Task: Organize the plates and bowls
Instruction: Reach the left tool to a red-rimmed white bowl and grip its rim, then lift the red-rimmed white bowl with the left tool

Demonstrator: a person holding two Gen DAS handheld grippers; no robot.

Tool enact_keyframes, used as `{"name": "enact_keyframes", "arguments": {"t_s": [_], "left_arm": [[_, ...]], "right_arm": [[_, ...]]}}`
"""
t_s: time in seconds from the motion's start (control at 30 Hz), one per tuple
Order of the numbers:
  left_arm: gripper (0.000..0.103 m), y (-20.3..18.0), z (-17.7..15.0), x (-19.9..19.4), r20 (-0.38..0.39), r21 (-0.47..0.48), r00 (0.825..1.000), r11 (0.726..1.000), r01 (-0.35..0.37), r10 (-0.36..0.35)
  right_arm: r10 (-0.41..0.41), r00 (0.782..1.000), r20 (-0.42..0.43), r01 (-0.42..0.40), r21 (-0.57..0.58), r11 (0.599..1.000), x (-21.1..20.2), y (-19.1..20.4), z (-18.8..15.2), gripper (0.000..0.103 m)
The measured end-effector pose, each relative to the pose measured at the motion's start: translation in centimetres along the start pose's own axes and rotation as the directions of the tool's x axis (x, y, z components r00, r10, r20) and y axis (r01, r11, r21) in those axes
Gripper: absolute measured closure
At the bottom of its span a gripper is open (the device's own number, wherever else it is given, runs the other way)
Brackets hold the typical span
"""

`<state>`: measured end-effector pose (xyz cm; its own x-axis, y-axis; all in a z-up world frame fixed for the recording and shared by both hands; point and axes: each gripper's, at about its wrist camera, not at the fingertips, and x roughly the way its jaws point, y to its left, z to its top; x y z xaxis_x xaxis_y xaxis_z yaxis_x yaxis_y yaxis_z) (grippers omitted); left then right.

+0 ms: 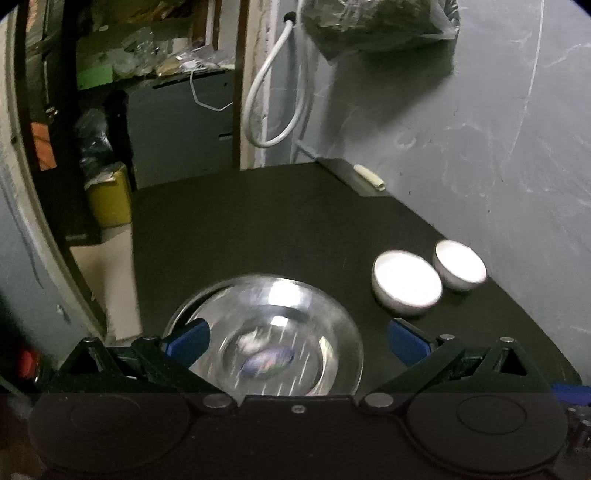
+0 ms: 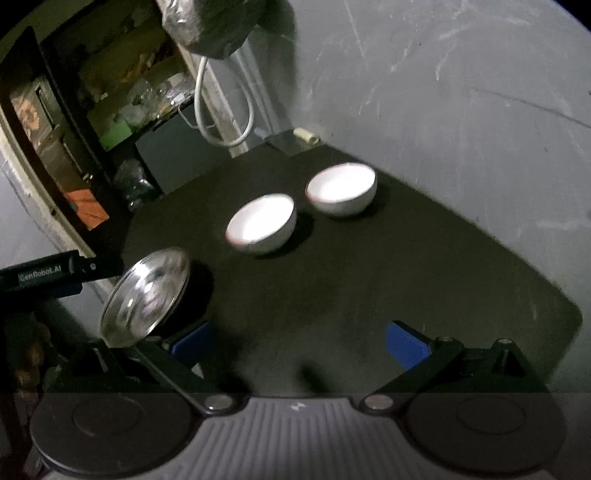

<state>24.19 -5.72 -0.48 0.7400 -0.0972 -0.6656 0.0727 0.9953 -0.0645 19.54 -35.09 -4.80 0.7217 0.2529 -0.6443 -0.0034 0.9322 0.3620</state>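
It looks like a cluttered storage room: scuffed grey wall, crowded shelves, a hanging plastic bag and a dark bench.

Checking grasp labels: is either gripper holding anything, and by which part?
Right gripper holds nothing. Left gripper is open over the tilted glass dish; one pad overlaps its rim, but a hold cannot be told.
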Motion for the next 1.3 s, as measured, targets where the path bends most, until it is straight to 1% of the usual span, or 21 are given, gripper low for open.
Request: {"name": "enact_keyframes", "arguments": {"t_s": [0.17, 0.33, 0.4, 0.5, 0.57, 0.7, 0.77, 0.9, 0.97, 1.07, 1.13, 1.2, 1.27, 1.3], "left_arm": [[0.001, -2.1, 2.7, 3.9, 0.003, 0.045, 1.000, 0.999, -0.011, 0.011], [0.001, -3.6, 4.6, 7.9, -0.022, 0.085, 0.999, 0.996, -0.024, 0.026], [0.001, -4.1, 5.1, 9.4, -0.037, 0.094, 0.999, 0.995, -0.016, 0.020], [0.001, -4.6, 5.6, 11.4, -0.085, 0.105, 0.996, 0.994, 0.013, -0.005], [0.003, -4.8, 5.6, 12.3, -0.105, 0.106, 0.994, 0.994, 0.026, -0.015], [0.017, -5.2, 5.4, 13.6, -0.150, 0.104, 0.988, 0.993, 0.058, -0.042], [0.020, -5.2, 5.1, 13.8, -0.165, 0.095, 0.985, 0.993, 0.072, -0.056], [0.026, -5.6, 4.9, 14.0, -0.171, 0.094, 0.983, 0.992, 0.081, -0.064], [0.030, -5.7, 4.9, 14.1, -0.176, 0.091, 0.982, 0.992, 0.090, -0.072], [0.042, -5.8, 5.0, 14.3, -0.187, 0.085, 0.979, 0.991, 0.101, -0.084], [0.058, -5.8, 5.0, 14.4, -0.196, 0.077, 0.975, 0.990, 0.117, -0.100], [0.065, -5.9, 4.9, 14.5, -0.207, 0.073, 0.971, 0.988, 0.133, -0.115], [0.071, -6.1, 4.8, 14.6, -0.213, 0.074, 0.969, 0.987, 0.145, -0.126], [0.077, -6.2, 4.7, 14.6, -0.217, 0.076, 0.967, 0.986, 0.151, -0.132]], "right_arm": [[0.023, 1.000, 0.009, -0.023, 0.026, 0.999, 3.8, -1.2, 3.5, 0.000], [0.062, 0.998, 0.009, -0.062, 0.036, 0.997, 7.4, -1.7, 6.1, 0.001], [0.082, 0.997, 0.002, -0.082, 0.042, 0.996, 8.5, -1.9, 6.7, 0.004], [0.101, 0.995, -0.014, -0.101, 0.046, 0.994, 10.3, -2.1, 7.3, 0.009], [0.116, 0.993, -0.027, -0.114, 0.053, 0.992, 11.1, -2.2, 7.5, 0.013], [0.141, 0.989, -0.045, -0.139, 0.056, 0.989, 12.3, -2.1, 7.7, 0.021], [0.154, 0.987, -0.052, -0.151, 0.056, 0.987, 12.7, -2.0, 7.7, 0.025], [0.171, 0.984, -0.056, -0.168, 0.053, 0.984, 13.0, -1.7, 7.8, 0.029], [0.177, 0.982, -0.062, -0.174, 0.050, 0.984, 13.2, -1.6, 7.8, 0.034], [0.180, 0.981, -0.071, -0.178, 0.045, 0.983, 13.5, -1.5, 7.8, 0.043], [0.182, 0.980, -0.075, -0.179, 0.044, 0.983, 13.6, -1.4, 7.7, 0.048], [0.184, 0.980, -0.079, -0.181, 0.044, 0.983, 13.8, -1.4, 7.8, 0.052], [0.183, 0.980, -0.082, -0.179, 0.048, 0.983, 13.9, -1.5, 7.7, 0.061], [0.184, 0.979, -0.085, -0.181, 0.052, 0.982, 14.0, -1.5, 7.7, 0.063]]}}
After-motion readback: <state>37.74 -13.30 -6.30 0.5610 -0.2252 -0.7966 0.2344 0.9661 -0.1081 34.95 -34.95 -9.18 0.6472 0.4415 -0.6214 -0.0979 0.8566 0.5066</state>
